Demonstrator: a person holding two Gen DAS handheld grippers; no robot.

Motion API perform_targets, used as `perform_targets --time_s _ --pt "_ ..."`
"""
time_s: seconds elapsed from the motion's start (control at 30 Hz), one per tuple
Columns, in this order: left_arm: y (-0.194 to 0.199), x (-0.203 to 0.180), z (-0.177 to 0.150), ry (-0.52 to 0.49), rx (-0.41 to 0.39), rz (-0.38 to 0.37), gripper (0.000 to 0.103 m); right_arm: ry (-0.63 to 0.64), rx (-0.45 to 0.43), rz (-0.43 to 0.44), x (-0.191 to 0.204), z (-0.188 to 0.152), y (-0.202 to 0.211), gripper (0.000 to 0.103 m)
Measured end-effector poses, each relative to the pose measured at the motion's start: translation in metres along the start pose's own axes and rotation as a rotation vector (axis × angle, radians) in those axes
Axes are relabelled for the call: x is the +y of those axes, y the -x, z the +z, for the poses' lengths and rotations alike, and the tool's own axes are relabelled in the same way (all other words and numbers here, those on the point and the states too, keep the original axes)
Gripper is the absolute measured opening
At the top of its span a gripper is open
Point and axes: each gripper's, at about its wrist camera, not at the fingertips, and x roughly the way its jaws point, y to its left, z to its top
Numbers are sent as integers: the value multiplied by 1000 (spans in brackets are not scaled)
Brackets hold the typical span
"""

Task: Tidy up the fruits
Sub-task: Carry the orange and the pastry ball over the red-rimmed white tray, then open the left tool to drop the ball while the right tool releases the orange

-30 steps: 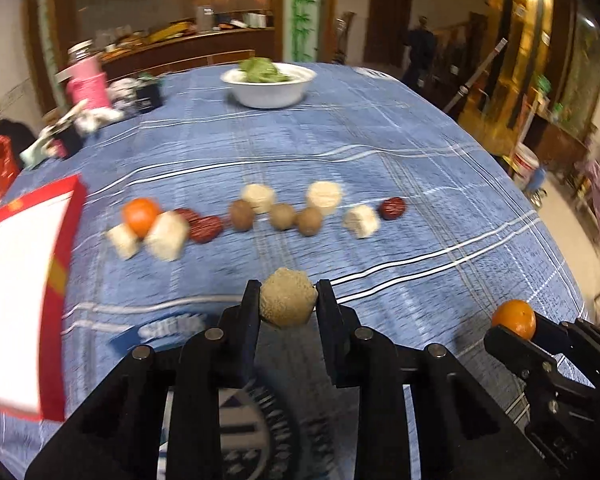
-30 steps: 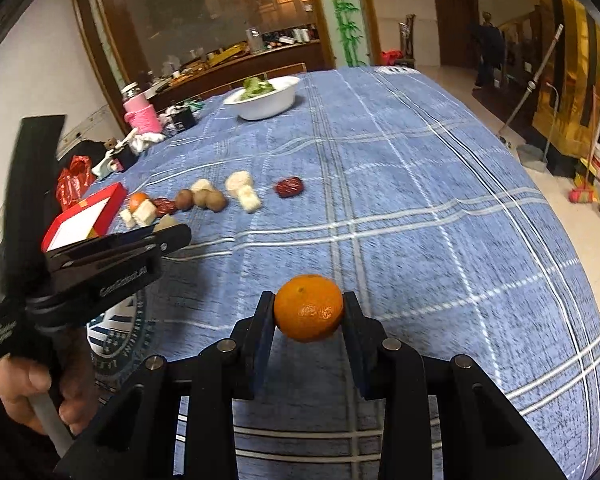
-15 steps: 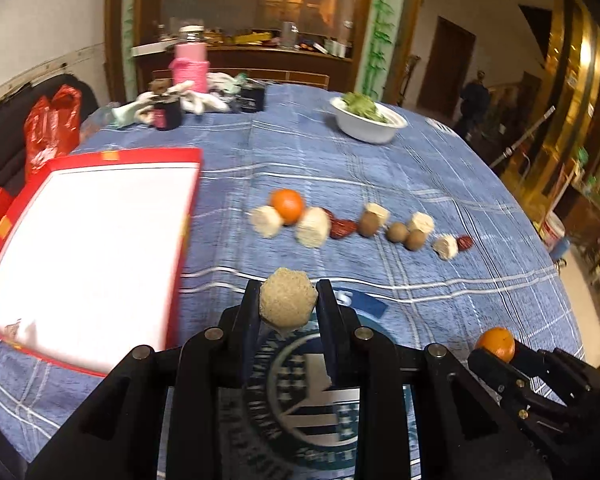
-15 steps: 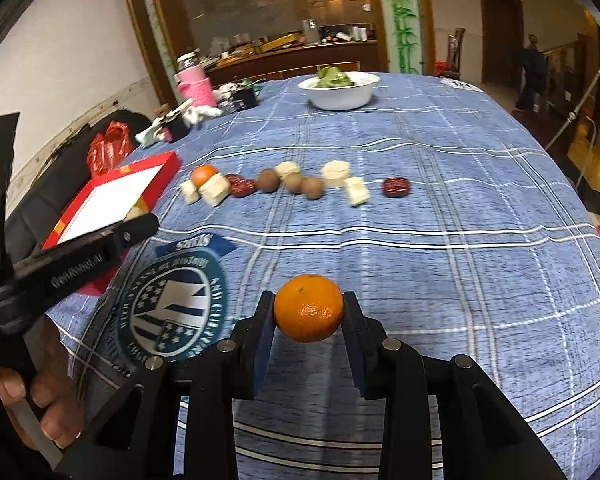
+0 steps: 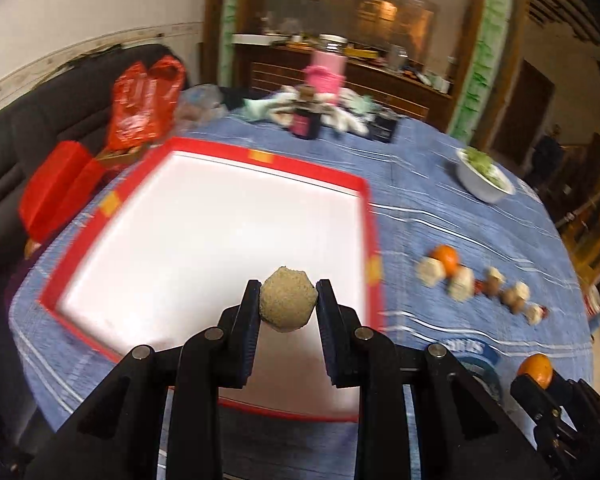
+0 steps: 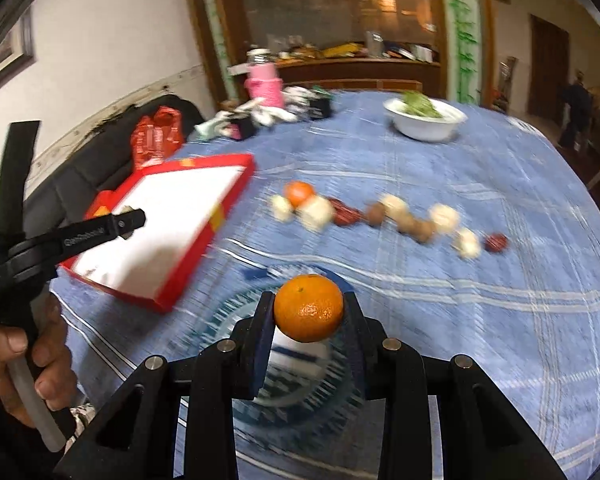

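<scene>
Counted on the blue tablecloth (image 6: 500,320): two oranges (image 6: 309,307), two red dates (image 6: 495,242), one red-rimmed tray (image 5: 364,208), one white bowl (image 6: 424,124), one tan ball (image 5: 287,304); pale pieces too blurred to count

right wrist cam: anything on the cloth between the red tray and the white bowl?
Nothing sits directly between the red tray and white bowl: bare blue tablecloth. The fruit row lies nearer the camera.

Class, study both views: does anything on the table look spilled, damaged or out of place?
Nothing stands out. The loose fruits lie in a row on the cloth, the red tray sits flat, and the white bowl stands upright.
</scene>
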Motion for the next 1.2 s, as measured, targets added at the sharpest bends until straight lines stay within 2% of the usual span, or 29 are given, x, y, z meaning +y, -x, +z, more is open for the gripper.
perform_targets --time_s 0.2,0.37,0.53,0.8,1.2 --pt "-10 31 6 43 14 94 25 66 -15 98 46 23 -26 33" --pt "-18 52 11 67 23 142 25 105 -8 150 77 41 -54 33" --pt "-35 66 18 77 49 168 25 126 12 158 96 52 -79 33" --pt "-49 80 18 84 88 194 25 150 71 159 110 51 -107 33" --pt "-55 90 17 81 108 217 25 174 107 159 124 43 -121 33"
